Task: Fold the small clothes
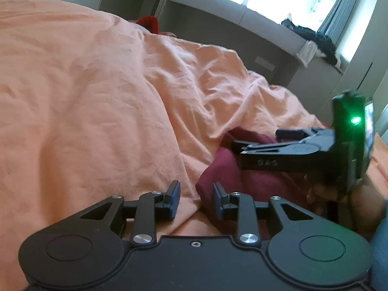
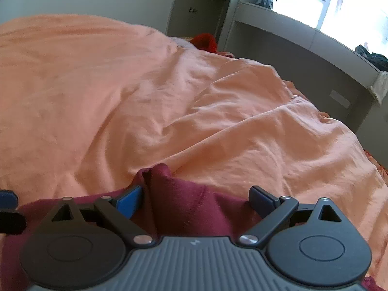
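A dark red garment (image 1: 225, 169) lies bunched on the orange bedcover (image 1: 97, 97). My left gripper (image 1: 196, 197) is open, low over the bedcover, with the garment's left edge between its fingers and nothing held. The right gripper (image 1: 238, 149) shows side-on in the left wrist view, over the garment. In the right wrist view the right gripper (image 2: 196, 200) is wide open, and a raised fold of the garment (image 2: 184, 203) stands between its blue pads (image 2: 128, 201). The left gripper's finger shows at the left edge of the right wrist view (image 2: 8, 208).
The orange bedcover (image 2: 169, 109) is rumpled, with ridges running toward the far side. A red item (image 1: 149, 23) lies at the far end of the bed. A grey shelf unit (image 1: 242, 24) and a window with dark clothes (image 1: 312, 38) on its ledge lie beyond the bed.
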Available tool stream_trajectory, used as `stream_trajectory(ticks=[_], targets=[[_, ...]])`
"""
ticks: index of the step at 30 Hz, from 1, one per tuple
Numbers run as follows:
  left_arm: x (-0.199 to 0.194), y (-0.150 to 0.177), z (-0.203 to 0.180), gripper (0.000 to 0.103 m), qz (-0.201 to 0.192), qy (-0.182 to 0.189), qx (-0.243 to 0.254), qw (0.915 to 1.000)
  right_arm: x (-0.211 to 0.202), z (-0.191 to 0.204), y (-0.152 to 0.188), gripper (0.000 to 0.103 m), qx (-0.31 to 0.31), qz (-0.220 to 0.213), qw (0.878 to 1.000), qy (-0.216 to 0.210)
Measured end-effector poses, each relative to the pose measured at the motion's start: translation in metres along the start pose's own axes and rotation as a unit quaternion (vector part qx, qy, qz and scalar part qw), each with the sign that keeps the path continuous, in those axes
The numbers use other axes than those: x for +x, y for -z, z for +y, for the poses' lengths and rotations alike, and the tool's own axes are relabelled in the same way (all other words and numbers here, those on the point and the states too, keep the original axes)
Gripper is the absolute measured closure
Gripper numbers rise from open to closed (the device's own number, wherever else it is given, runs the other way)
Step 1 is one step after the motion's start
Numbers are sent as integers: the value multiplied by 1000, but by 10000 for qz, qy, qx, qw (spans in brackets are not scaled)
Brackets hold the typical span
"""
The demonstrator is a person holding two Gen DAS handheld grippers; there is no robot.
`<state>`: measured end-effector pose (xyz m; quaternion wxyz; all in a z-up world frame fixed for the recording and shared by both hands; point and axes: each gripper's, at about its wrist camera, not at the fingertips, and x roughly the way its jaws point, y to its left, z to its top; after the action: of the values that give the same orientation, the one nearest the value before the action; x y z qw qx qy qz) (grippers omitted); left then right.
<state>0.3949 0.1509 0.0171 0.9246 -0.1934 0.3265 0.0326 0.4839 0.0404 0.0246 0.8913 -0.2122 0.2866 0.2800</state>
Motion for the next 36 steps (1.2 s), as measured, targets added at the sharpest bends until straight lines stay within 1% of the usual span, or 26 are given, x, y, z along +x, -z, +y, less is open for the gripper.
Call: stream_trajectory(ticks=[2, 5, 6, 9, 11, 13, 14, 15, 16, 18, 19, 20, 21, 24, 27, 30, 31, 32, 34, 36], targets=[[1, 1, -3, 71, 58, -87, 134, 9999, -9, -3, 1, 6, 5, -78, 9999, -69], [0, 3, -7, 71, 62, -172, 272, 9995, -39, -14, 2, 3, 0, -113, 9998, -158], [0, 3, -7, 71, 51, -181, 277, 9994, -51, -18, 3, 1, -49, -84, 9998, -171], [-2, 3, -7, 69, 11, -179, 255, 9995, -101, -28, 23, 0, -305, -80, 9993, -181], [-5, 4, -9, 62, -41, -156, 325, 9993, -142, -35, 49, 0, -405, -83, 9991, -111], [-10, 6, -14, 43, -132, -78, 499, 9986, -180, -39, 80, 0, -454, -126, 9989, 0], [-14, 8, -18, 38, -202, -64, 619, 9979, -198, -41, 98, 0, -468, -155, 9988, 75], [-18, 10, -21, 29, -283, -77, 723, 9970, -213, -41, 114, 0, -463, -177, 9986, 167], [-23, 13, -24, 24, -375, -112, 819, 9959, -227, -42, 131, 0, -430, -198, 9984, 298], [-32, 19, -30, 19, -512, -164, 992, 9936, -247, -44, 164, 0, -310, -177, 9975, 616], [-36, 22, -33, 19, -540, -176, 1079, 9925, -255, -45, 181, 0, -195, -214, 9966, 769], [-41, 26, -34, 19, -557, -175, 1147, 9917, -264, -49, 196, 0, 11, -347, 9957, 861], [-44, 28, -35, 18, -571, -167, 1191, 9911, -274, -54, 209, 0, 321, -497, 9947, 844], [-63, 38, -37, 14, -671, -146, 1317, 9889, -292, -65, 239, 0, 1178, -609, 9877, 827], [-84, 47, -39, 7, -832, -64, 1413, 9864, -310, -64, 261, 0, 1615, -787, 9801, 839], [-106, 54, -41, 3, -992, 137, 1454, 9843, -327, -52, 277, 0, 1689, -801, 9764, 1085], [-115, 59, -42, 1, -1067, 224, 1485, 9829, -334, -49, 283, 0, 1683, -821, 9758, 1133], [-123, 64, -42, 1, -1153, 267, 1543, 9809, -342, -45, 290, 0, 1664, -848, 9758, 1141], [-139, 79, -43, 1, -1287, 218, 1685, 9770, -358, -33, 301, 0, 1603, -913, 9762, 1142], [-153, 95, -45, 1, -1285, 180, 1845, 9742, -370, -19, 309, 0, 1500, -939, 9776, 1142]])
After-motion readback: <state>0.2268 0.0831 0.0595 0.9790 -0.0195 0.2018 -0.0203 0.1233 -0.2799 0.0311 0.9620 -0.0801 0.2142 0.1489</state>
